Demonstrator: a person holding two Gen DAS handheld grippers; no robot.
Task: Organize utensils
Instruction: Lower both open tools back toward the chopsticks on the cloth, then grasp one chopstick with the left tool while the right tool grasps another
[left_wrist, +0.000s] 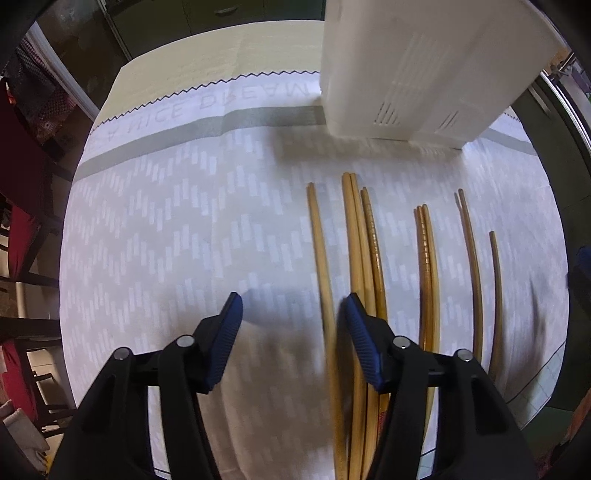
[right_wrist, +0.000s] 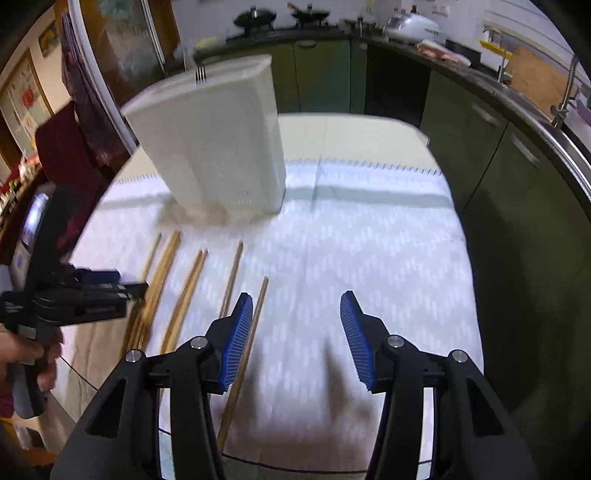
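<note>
Several wooden chopsticks (left_wrist: 356, 240) lie side by side on a white patterned cloth (left_wrist: 166, 240), pointing toward a tall white slotted utensil holder (left_wrist: 417, 66). My left gripper (left_wrist: 293, 314) is open and empty above the cloth; the leftmost chopstick (left_wrist: 320, 266) lies between its jaws. In the right wrist view the chopsticks (right_wrist: 186, 291) lie left of centre, below the white holder (right_wrist: 214, 147). My right gripper (right_wrist: 295, 314) is open and empty, with one chopstick (right_wrist: 255, 314) just beside its left finger. The left gripper's body (right_wrist: 74, 295) shows at the far left.
The cloth covers a cream table (right_wrist: 354, 129). Green kitchen cabinets (right_wrist: 480, 147) and a counter with a sink curve round the back and right. Red chairs (left_wrist: 22, 229) stand at the table's left side.
</note>
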